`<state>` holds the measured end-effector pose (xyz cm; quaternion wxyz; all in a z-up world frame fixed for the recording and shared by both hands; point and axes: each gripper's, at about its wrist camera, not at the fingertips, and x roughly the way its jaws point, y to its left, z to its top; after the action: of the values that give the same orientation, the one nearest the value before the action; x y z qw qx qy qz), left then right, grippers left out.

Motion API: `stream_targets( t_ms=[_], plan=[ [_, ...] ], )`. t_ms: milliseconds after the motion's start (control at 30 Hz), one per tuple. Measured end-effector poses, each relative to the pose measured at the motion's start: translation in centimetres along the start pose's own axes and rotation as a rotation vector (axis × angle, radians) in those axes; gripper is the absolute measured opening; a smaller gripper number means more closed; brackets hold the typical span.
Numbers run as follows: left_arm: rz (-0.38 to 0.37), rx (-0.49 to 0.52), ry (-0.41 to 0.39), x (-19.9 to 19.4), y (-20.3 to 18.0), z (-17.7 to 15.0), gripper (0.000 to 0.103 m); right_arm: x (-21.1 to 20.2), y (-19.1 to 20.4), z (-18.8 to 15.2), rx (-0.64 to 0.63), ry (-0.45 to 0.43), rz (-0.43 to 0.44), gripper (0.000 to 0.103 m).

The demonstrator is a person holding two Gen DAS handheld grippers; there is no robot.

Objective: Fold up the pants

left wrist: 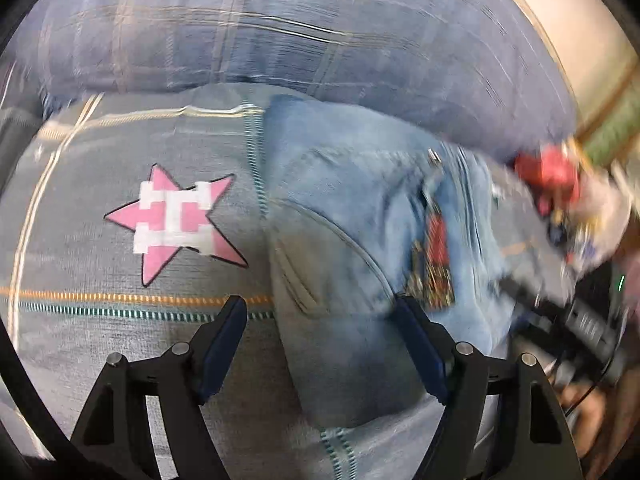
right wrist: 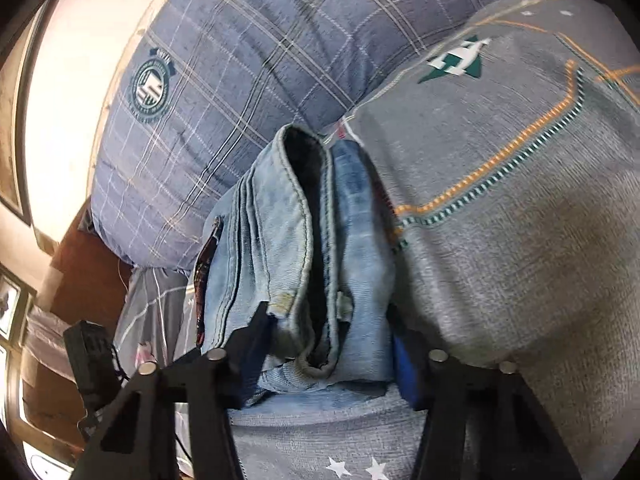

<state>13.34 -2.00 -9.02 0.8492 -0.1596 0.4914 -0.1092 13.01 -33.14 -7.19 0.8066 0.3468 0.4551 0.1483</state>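
Folded jeans on a bed, between two sets of tongs

The right tongs [right wrist: 332, 320] clench the jeans' [right wrist: 304, 240] stacked, stitched denim edges; only this view shows the dark hollow between layers. The left tongs [left wrist: 320, 316] gape, released, over the jeans' edge; only there a pink star [left wrist: 180, 220] lies left on the grey woven bedspread [left wrist: 100, 320].

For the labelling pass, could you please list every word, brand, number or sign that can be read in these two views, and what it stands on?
No text can be read.
Round teal crest on the plaid pillow: ring lettering too small.
Red label on the jeans: blurred.
Pink star and green star on the grey bedspread: white block patterns, not clearly letters.
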Motion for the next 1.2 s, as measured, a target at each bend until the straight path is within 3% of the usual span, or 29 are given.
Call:
stream_targets(
  t_ms=[133, 300, 467, 600, 633, 700, 833, 933, 1000, 1100, 1200],
  plan=[
    [0.009, -0.029, -0.015, 0.4, 0.4, 2.2, 0.079, -0.1, -0.2, -0.1, 0.008, 0.005, -0.003, 0.054],
    [0.031, -0.002, 0.042, 2.7, -0.7, 4.3, 0.078, 0.2, -0.3, 0.2, 0.024, 0.005, 0.010, 0.054],
    [-0.007, -0.045, 0.074, 4.5, -0.1, 5.4, 0.077, 0.2, -1.1, 0.4, 0.035, 0.009, 0.035, 0.054],
    [0.017, 0.008, 0.082, 5.2, -0.9, 6.1, 0.077, 0.6, -1.4, 0.7, 0.035, 0.030, 0.072, 0.054],
    [0.014, 0.022, 0.087, 5.3, -1.3, 6.1, 0.065, 0.7, -1.4, 0.7, 0.034, 0.030, 0.076, 0.054],
    [0.036, 0.042, 0.087, 5.3, -2.0, 6.2, 0.060, 0.6, -1.1, 0.6, 0.013, 0.021, 0.065, 0.053],
    [0.066, 0.069, 0.048, 3.9, -3.5, 6.1, 0.040, 0.5, -0.1, 0.2, -0.039, -0.004, 0.020, 0.050],
    [0.022, 0.062, -0.004, 2.1, -4.2, 6.2, 0.034, 0.4, 0.1, 0.1, -0.045, -0.017, 0.011, 0.049],
    [-0.020, 0.037, -0.018, 1.4, -4.0, 6.3, 0.034, 0.4, 0.1, 0.1, -0.050, -0.018, 0.008, 0.049],
    [-0.024, 0.004, 0.021, 2.6, -3.0, 6.3, 0.036, 0.4, -0.1, 0.1, -0.037, -0.014, 0.016, 0.049],
    [0.000, -0.034, 0.070, 4.4, -1.7, 5.7, 0.056, 0.6, -0.2, 0.2, -0.034, -0.013, 0.021, 0.049]
  ],
)
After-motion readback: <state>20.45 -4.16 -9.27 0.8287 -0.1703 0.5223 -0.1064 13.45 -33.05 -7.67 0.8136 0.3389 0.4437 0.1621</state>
